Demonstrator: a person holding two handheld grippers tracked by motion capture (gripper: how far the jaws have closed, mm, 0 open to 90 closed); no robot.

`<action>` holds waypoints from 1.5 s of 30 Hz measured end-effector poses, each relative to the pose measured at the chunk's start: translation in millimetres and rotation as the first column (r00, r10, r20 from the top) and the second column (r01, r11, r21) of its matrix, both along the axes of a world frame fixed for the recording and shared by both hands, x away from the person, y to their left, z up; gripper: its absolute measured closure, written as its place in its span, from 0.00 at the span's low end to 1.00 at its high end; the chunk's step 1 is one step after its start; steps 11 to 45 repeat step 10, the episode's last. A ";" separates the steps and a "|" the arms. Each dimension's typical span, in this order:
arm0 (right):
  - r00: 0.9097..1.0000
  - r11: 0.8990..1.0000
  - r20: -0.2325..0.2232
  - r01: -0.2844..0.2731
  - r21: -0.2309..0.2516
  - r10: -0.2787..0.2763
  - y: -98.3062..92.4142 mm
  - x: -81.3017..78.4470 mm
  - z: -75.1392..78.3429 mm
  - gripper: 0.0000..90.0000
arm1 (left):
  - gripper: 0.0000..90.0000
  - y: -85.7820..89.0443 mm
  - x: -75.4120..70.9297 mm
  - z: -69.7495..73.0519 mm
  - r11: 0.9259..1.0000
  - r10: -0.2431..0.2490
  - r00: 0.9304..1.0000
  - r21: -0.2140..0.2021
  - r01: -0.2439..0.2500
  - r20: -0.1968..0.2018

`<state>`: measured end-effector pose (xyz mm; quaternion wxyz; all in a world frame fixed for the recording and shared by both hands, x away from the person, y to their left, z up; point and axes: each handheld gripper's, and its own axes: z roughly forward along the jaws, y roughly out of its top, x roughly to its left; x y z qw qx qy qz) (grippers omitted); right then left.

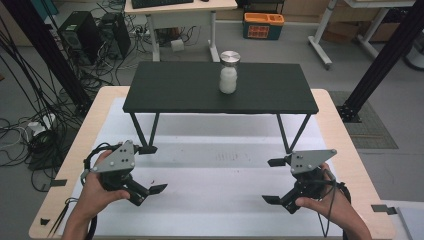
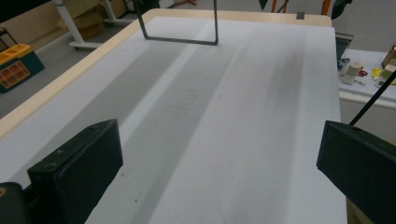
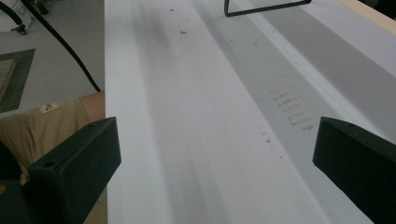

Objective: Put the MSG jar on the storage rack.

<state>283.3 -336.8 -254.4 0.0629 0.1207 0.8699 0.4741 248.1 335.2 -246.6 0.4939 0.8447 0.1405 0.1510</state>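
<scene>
White matting over a pale wooden table [image 1: 336,107] is seen under both tools, with a low black metal-legged shelf [image 1: 175,87] beyond. Left gripper [image 1: 149,169] and right gripper [image 1: 274,181] are held with jaws spread wide, nothing between them. A clear jar of white contents with a shiny metal lid [image 1: 229,72] stands upright on the shelf, well ahead of both jaw pairs. Risk judged: a high grab near the lid could tip it; the shelf edge could be clipped on approach.

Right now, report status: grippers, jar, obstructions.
Left gripper and right gripper open, empty, low over white mat. Jar upright on black shelf, untouched. Nothing between.
</scene>
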 end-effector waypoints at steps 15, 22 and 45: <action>1.000 0.999 0.012 0.020 0.036 -0.020 -1.9 -4.5 -5.2 0.01 | 0.01 -1.9 -0.2 0.9 1.000 -0.004 1.000 0.001 0.004 0.004; 1.000 0.999 0.012 0.020 0.036 -0.020 -1.9 -4.5 -5.2 0.01 | 0.01 -1.9 -0.2 0.9 1.000 -0.004 1.000 0.001 0.004 0.004; 1.000 0.999 0.012 0.020 0.036 -0.020 -1.9 -4.5 -5.2 0.01 | 0.01 -1.9 -0.2 0.9 1.000 -0.004 1.000 0.001 0.004 0.004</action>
